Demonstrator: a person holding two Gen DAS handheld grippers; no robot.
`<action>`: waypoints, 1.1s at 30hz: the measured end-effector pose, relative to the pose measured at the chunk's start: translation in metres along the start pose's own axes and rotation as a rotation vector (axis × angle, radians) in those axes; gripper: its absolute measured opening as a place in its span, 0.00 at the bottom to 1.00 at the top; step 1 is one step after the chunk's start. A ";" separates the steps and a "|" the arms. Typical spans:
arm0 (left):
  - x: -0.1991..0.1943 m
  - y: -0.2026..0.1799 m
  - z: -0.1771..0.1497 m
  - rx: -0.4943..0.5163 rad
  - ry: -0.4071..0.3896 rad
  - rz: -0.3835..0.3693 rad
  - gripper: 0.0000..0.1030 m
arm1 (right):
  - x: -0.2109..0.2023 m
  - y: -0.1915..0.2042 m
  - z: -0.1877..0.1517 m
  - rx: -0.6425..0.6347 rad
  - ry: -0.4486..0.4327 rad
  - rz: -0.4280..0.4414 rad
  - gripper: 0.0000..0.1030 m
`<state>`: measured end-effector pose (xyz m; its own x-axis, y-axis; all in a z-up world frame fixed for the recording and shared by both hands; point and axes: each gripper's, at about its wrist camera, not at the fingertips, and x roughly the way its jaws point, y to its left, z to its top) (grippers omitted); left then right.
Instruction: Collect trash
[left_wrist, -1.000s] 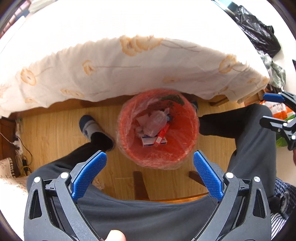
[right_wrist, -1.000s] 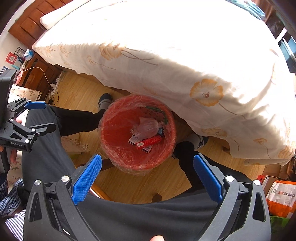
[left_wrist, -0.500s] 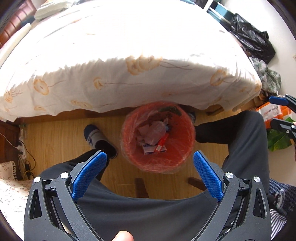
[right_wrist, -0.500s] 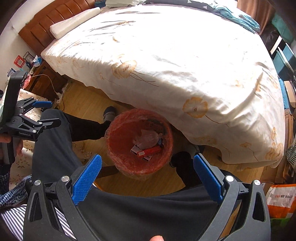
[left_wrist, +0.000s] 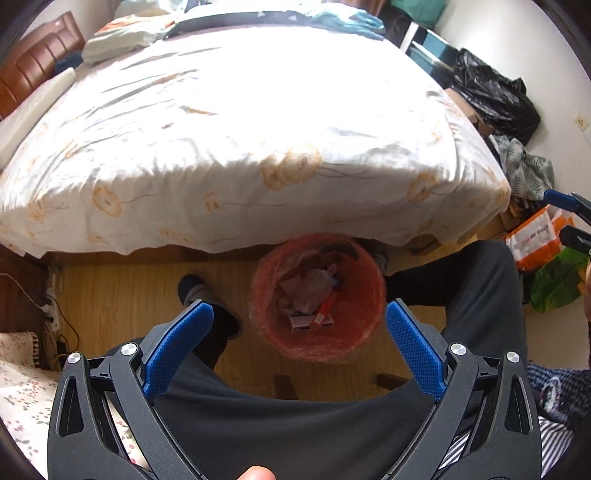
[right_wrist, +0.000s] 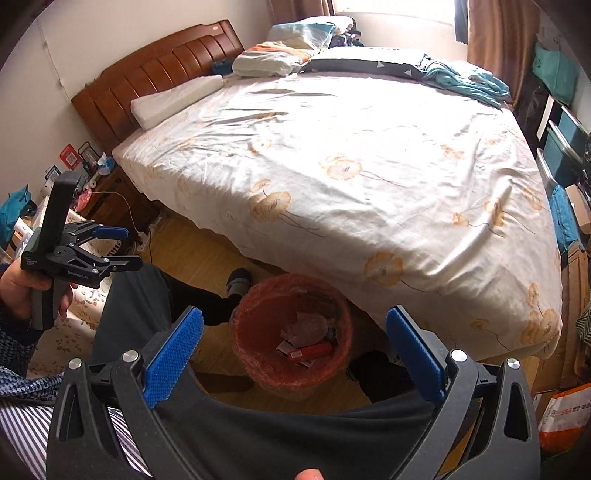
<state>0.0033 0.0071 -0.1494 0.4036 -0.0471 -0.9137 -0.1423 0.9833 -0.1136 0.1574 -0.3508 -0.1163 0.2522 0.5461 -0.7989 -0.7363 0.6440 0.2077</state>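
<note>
A red bin (left_wrist: 365, 317) with a clear liner stands on the wood floor at the bed's edge, between the person's feet. It also shows in the right wrist view (right_wrist: 258, 332). Inside lie crumpled plastic (left_wrist: 308, 286), a red packet (right_wrist: 314, 350) and small boxes (left_wrist: 301, 322). My left gripper (left_wrist: 300, 326) is open and empty, high above the bin. My right gripper (right_wrist: 295, 334) is open and empty, also above the bin. The left gripper shows in the right wrist view (right_wrist: 123, 245), the right gripper's tips at the left view's right edge (left_wrist: 569, 218).
A bed (right_wrist: 369, 155) with a flower-print sheet fills the far side. The person's legs in dark trousers (left_wrist: 480, 295) flank the bin. Black bag (left_wrist: 491, 96) and orange packages (left_wrist: 535, 236) lie right. A nightstand with cables (right_wrist: 110, 199) stands left.
Both grippers have risen and tilted up away from the bin, so the bin looks smaller and more of the bed shows. Both stay open and empty.
</note>
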 end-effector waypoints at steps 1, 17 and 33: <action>-0.003 0.000 -0.001 0.001 -0.012 0.002 0.94 | -0.004 -0.001 0.000 -0.003 -0.018 0.001 0.95; -0.051 -0.018 -0.015 0.035 -0.182 -0.031 0.94 | -0.051 0.015 -0.021 -0.108 -0.228 -0.017 0.95; -0.083 -0.031 -0.046 0.041 -0.289 -0.089 0.94 | -0.066 0.041 -0.049 -0.122 -0.304 -0.064 0.95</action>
<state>-0.0675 -0.0271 -0.0878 0.6539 -0.0876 -0.7515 -0.0607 0.9840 -0.1675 0.0798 -0.3861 -0.0826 0.4630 0.6530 -0.5994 -0.7780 0.6234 0.0782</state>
